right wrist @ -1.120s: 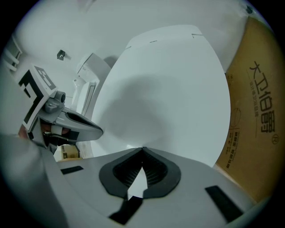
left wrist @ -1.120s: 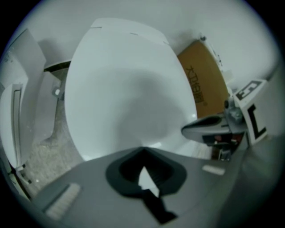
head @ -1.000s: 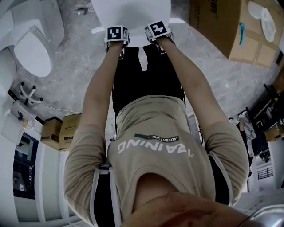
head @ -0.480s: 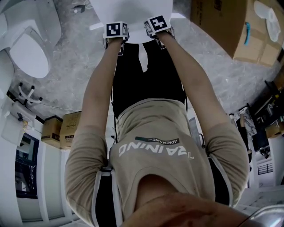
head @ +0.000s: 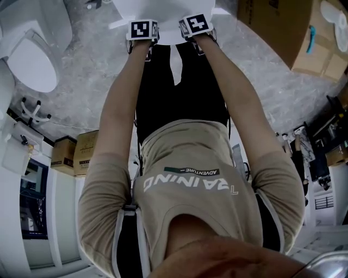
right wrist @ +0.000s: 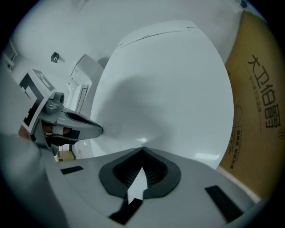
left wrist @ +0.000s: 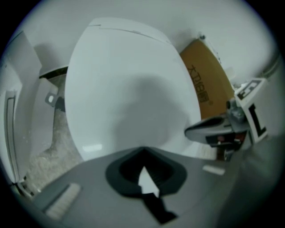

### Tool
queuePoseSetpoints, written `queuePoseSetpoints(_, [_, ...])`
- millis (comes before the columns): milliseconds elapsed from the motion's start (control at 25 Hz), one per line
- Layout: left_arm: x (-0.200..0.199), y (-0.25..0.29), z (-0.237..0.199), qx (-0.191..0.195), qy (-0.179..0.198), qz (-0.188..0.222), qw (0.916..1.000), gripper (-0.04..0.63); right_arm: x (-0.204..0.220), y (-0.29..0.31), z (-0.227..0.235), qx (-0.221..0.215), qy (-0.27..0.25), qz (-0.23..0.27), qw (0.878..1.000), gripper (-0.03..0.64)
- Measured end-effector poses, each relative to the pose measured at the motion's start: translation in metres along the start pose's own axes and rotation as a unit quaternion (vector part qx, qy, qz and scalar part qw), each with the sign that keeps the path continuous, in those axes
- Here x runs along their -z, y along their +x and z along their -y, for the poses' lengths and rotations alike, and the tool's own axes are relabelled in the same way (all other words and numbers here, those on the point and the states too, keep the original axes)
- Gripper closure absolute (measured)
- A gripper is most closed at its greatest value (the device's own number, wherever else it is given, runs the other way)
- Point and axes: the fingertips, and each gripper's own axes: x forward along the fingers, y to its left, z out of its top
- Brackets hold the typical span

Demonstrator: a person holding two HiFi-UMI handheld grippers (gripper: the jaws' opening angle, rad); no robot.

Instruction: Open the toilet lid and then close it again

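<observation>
The white toilet lid (head: pixel 163 11) lies at the top of the head view, just past both outstretched arms. Its broad smooth face fills the left gripper view (left wrist: pixel 129 89) and the right gripper view (right wrist: pixel 169 84). My left gripper (head: pixel 143 31) (left wrist: pixel 142 149) is shut, its tips against the lid's surface with nothing between them. My right gripper (head: pixel 194 26) (right wrist: pixel 142 149) is shut too and rests on the lid just beside it. Each gripper shows in the other's view: the right one (left wrist: pixel 213 129) and the left one (right wrist: pixel 67 127).
A second white toilet (head: pixel 30 65) with its seat showing stands at the left on the grey concrete floor (head: pixel 92 70). A large cardboard box (head: pixel 304 32) (right wrist: pixel 258 102) stands close to the lid's right side. Small cartons (head: pixel 76 155) sit by the wall at the lower left.
Both grippers and the lid's near edge have shifted a little toward the top of the head view. Both stay shut, side by side on the lid.
</observation>
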Motion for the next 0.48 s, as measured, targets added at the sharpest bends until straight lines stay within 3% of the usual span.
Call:
queuePoseSetpoints(200, [0.006, -0.001, 0.001, -0.018, 0.039, -0.009, 0.9990, 0.592, 0.000, -0.001, 0.000, 0.010, -0.004, 0.014, 1.000, 0.606])
queuePoseSetpoints(320, [0.005, -0.005, 0.002, -0.015, 0.027, -0.005, 0.9995, 0.592, -0.001, -0.001, -0.002, 0.013, -0.004, 0.027, 1.000, 0.606])
queuePoseSetpoints(480, [0.007, -0.019, 0.017, 0.011, 0.003, 0.005, 0.9999, 0.592, 0.003, -0.014, -0.003, -0.003, 0.033, 0.031, 0.999, 0.606])
